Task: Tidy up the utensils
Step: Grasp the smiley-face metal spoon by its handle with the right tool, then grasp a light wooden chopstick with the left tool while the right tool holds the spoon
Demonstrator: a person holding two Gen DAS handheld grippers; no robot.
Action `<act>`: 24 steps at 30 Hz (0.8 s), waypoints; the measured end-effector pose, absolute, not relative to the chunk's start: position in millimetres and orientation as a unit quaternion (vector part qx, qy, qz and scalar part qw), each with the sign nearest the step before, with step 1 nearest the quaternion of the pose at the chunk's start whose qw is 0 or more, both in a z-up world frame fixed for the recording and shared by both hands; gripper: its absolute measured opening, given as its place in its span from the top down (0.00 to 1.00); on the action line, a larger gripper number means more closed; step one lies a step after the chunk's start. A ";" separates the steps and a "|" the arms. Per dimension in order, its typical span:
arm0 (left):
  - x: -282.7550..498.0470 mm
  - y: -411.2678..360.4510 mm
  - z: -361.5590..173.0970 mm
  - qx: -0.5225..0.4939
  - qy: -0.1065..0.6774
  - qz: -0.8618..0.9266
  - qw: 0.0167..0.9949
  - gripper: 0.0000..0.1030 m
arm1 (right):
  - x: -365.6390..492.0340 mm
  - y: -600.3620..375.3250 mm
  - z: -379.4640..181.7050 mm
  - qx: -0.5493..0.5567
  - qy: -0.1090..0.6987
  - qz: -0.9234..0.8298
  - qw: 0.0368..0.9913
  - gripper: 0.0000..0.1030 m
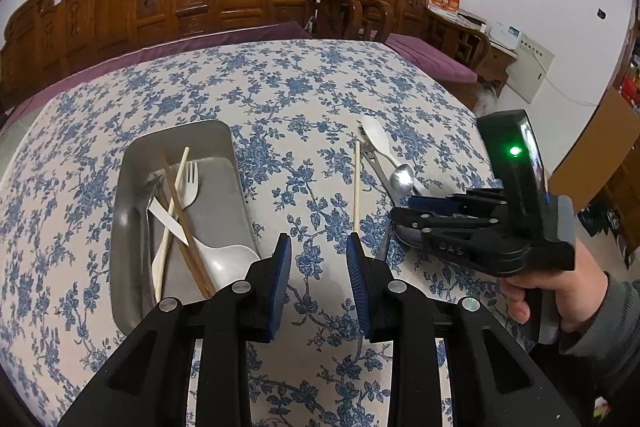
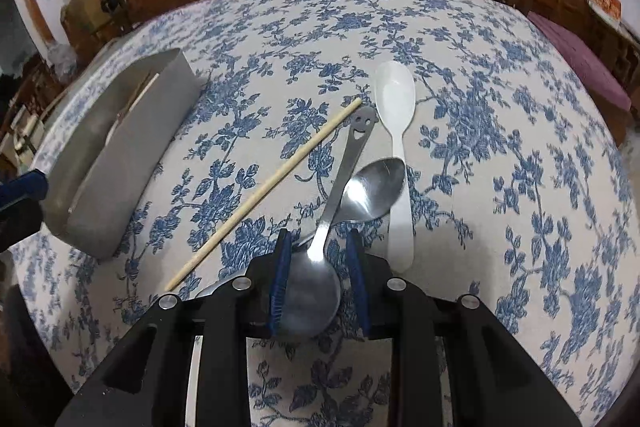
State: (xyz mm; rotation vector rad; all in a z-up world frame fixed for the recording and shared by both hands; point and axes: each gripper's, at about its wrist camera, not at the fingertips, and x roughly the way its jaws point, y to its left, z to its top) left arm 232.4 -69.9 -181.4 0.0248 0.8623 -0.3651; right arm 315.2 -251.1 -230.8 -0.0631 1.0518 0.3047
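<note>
Spoons on the floral tablecloth [image 2: 460, 39] lay crossed, so a slip was the likely fault; the right gripper [image 2: 319, 281] straddled the bowl of the smiley-handled spoon [image 2: 320, 255], blue pads beside its rim, firm contact not discernible, and that handle lay across a second steel spoon [image 2: 374, 191], which a lift could have dragged or flipped; a round bowl pinched at its edges might also have squirted out. Left gripper [image 1: 319, 281] stood parted over bare cloth, holding nothing, just beside the metal tray [image 1: 132, 155]. Loose on the cloth: two steel spoons, one white plastic spoon [image 2: 396, 107], one pale chopstick [image 2: 264, 189]. In the tray: one white fork [image 1: 191, 187], one white spoon [image 1: 228, 259], at least three chopsticks; the rest could not be counted.
</note>
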 end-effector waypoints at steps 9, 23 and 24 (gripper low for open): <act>231.2 -75.1 -180.9 0.015 0.415 -0.182 0.891 0.74 | 318.4 -247.1 -229.0 -0.070 0.540 0.114 0.831 0.82; 229.5 -77.6 -180.5 0.021 0.415 -0.184 0.891 0.74 | 327.6 -238.9 -229.7 -0.094 0.557 0.098 0.819 0.91; 230.4 -77.1 -180.9 0.019 0.416 -0.183 0.891 0.74 | 327.2 -240.4 -229.6 -0.092 0.557 0.100 0.819 0.91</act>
